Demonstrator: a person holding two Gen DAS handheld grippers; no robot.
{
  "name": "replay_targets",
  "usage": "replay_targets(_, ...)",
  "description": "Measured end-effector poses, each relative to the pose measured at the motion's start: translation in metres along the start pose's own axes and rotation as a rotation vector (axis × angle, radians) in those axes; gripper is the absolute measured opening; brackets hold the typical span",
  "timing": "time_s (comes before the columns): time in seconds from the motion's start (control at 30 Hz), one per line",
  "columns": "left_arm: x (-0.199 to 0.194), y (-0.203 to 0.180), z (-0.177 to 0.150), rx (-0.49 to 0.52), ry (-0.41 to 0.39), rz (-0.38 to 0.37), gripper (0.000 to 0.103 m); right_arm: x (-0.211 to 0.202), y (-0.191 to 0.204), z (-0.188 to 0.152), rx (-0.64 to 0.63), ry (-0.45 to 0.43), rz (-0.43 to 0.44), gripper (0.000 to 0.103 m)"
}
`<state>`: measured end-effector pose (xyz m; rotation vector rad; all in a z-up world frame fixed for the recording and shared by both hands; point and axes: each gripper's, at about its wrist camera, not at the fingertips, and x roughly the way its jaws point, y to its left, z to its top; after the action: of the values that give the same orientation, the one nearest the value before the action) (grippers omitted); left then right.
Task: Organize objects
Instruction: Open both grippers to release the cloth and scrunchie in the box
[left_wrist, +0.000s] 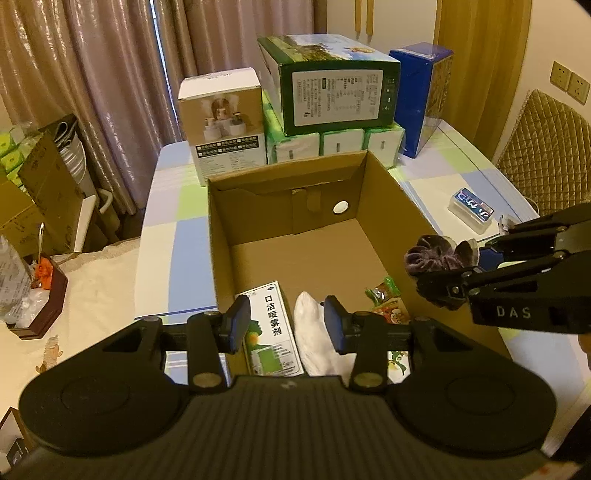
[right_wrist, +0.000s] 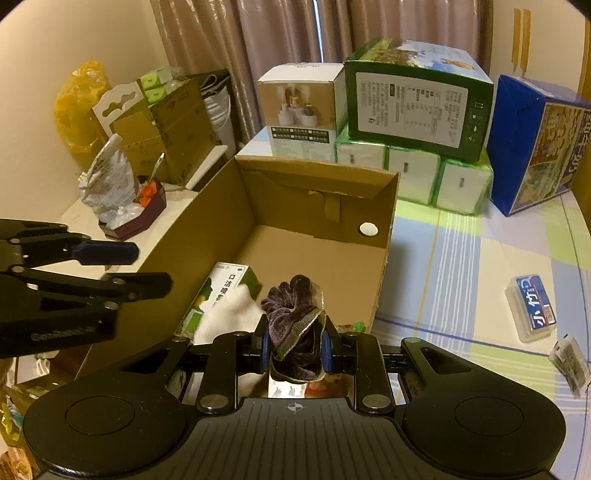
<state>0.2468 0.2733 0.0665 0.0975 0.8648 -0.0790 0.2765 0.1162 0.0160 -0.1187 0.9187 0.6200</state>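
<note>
In the left wrist view, the left gripper (left_wrist: 286, 325) is seen spread and holding nothing, hung over the near end of the open box (left_wrist: 391, 192) on the desk (left_wrist: 454, 173). Below it, inside the box, a spray carton (left_wrist: 271, 325), a white pouch (left_wrist: 314, 332) and some snack packets (left_wrist: 388, 299) are already laid. At the right, the right gripper (left_wrist: 461, 266) is seen carrying a purple scrunchie (left_wrist: 437, 254) just over the box's right wall.

In the right wrist view, the right gripper (right_wrist: 294, 345) is shown pinching the scrunchie (right_wrist: 291, 310), which is held above the near part of the box (right_wrist: 317, 173), not yet set down. The left gripper (right_wrist: 147, 267) is seen apart, at the left. A small case (right_wrist: 532, 306) and a clear packet (right_wrist: 569, 363) lie outside on the desk (right_wrist: 461, 258), well apart from the box.

The step in hand is judged to be the placing of the scrunchie. A lowering into free floor past the pouch is called for, then a release; the case and packet would remain to be gathered
</note>
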Motion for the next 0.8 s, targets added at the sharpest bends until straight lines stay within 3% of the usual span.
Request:
replay_targets(0.13,-0.009,0.005,-0.002,-0.01,-0.013,0.008,0.042,-0.005,0.003,0.003,0.005,-0.018,0.021,0.023)
replay_targets(0.27,-0.019,0.007,-0.006,-0.021,-0.022,0.012,0.052,-0.012,0.002,0.009,0.038,-0.059,0.057,0.055)
replay_targets(0.3,-0.022,0.006,-0.007,-0.022,-0.021,0.014,0.053,-0.015,0.002,0.01,0.042,-0.069,0.057,0.057)
replay_targets(0.57,-0.046,0.003,-0.021,-0.05,-0.036,0.02,0.063,-0.041,-0.004,0.002,0.046,-0.099,0.014,0.059)
replay_targets(0.8,-0.079,-0.013,-0.041,-0.085,-0.071,0.032,0.08,-0.079,-0.013,-0.033,0.083,-0.116,-0.017,0.066)
